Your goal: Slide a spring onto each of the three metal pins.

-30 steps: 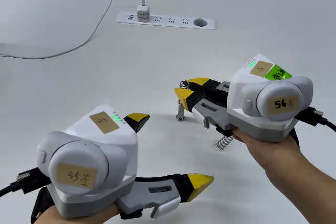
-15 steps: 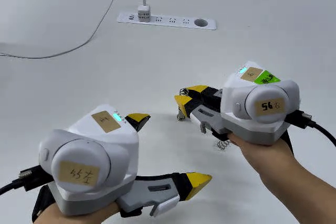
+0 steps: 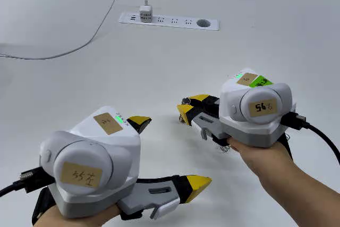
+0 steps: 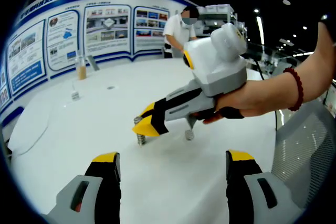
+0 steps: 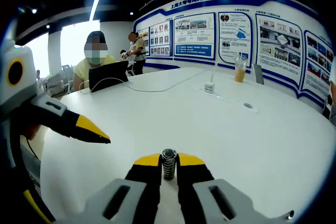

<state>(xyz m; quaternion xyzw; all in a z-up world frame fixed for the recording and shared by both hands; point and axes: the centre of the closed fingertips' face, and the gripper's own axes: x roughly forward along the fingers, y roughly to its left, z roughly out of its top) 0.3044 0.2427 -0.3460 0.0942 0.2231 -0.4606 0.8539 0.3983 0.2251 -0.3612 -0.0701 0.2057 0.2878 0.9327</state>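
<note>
Right gripper (image 5: pixel 168 160) pinches spring (image 5: pixel 168 167), long axis upright.

Mostly hidden behind right gripper (image 3: pixel 191 104) — held spring (image 3: pixel 184 101); loose spring (image 3: pixel 225 148) half-covered.

Right gripper (image 5: pixel 168 157) bottom centre, jaws pinching upright spring (image 5: pixel 168 165) over white table (image 5: pixel 252 140). Left gripper (image 5: pixel 79 123) at left edge, yellow tip pointing right.
</note>
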